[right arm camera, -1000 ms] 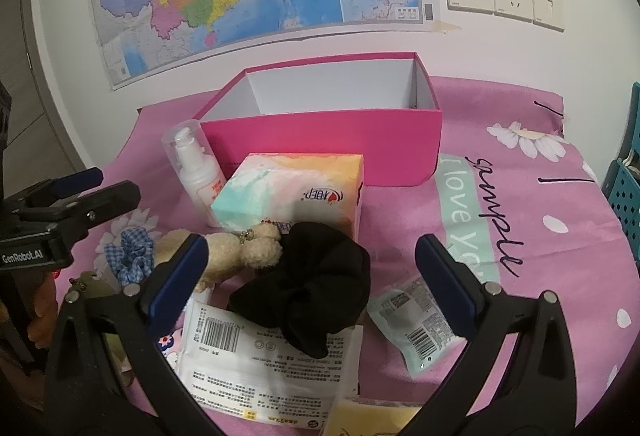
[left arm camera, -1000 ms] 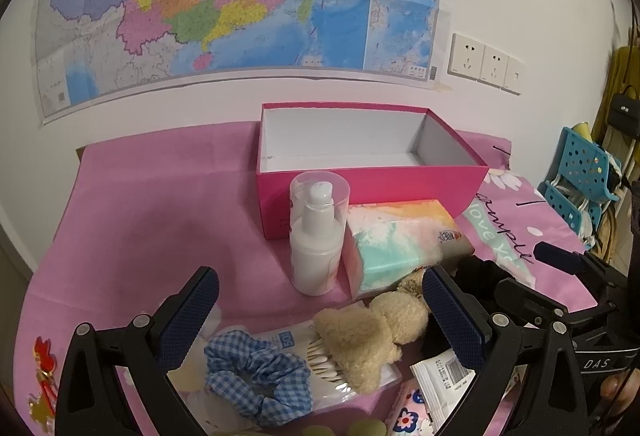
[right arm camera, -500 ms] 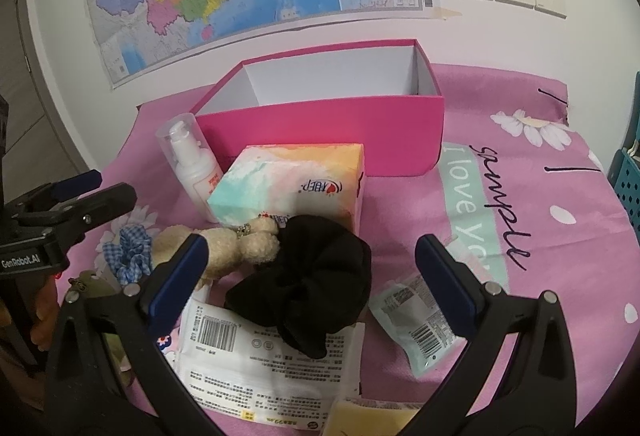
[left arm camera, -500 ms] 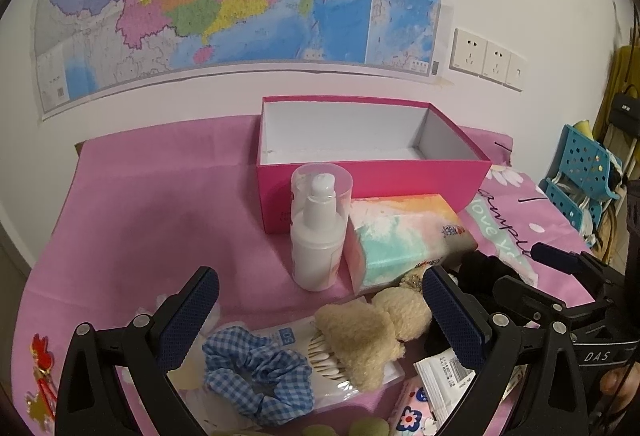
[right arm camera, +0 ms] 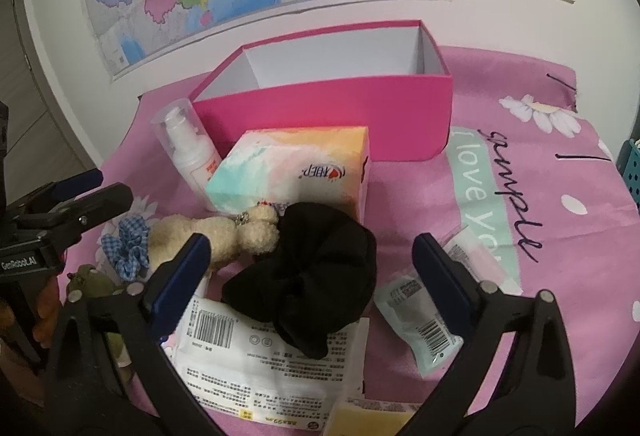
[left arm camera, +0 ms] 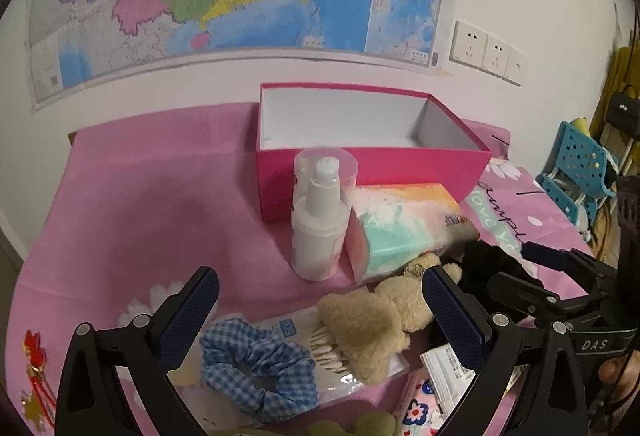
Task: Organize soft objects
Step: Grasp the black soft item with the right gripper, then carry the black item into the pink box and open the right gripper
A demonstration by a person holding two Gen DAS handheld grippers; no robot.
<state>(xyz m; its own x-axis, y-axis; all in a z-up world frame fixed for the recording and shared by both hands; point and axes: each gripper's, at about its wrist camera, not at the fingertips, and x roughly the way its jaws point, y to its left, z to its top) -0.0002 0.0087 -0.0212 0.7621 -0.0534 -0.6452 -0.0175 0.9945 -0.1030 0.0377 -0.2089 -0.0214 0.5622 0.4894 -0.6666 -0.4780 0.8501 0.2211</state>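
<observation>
We have both claws wide and empty, and the black scrunchie [right arm camera: 316, 276] lies dead ahead of our right claw [right arm camera: 312, 260], nearer than our left claw [left arm camera: 320, 300].

A hot-pink box [right arm camera: 324, 123] with a white inside sits mid-frame on a pink daisy-print cloth [right arm camera: 560, 195]. Lower centre lies a black scrunchie [right arm camera: 316, 276]; at left, a blue-and-white gingham scrunchie [right arm camera: 128, 248] and a beige plush bear [right arm camera: 224, 236].
</observation>
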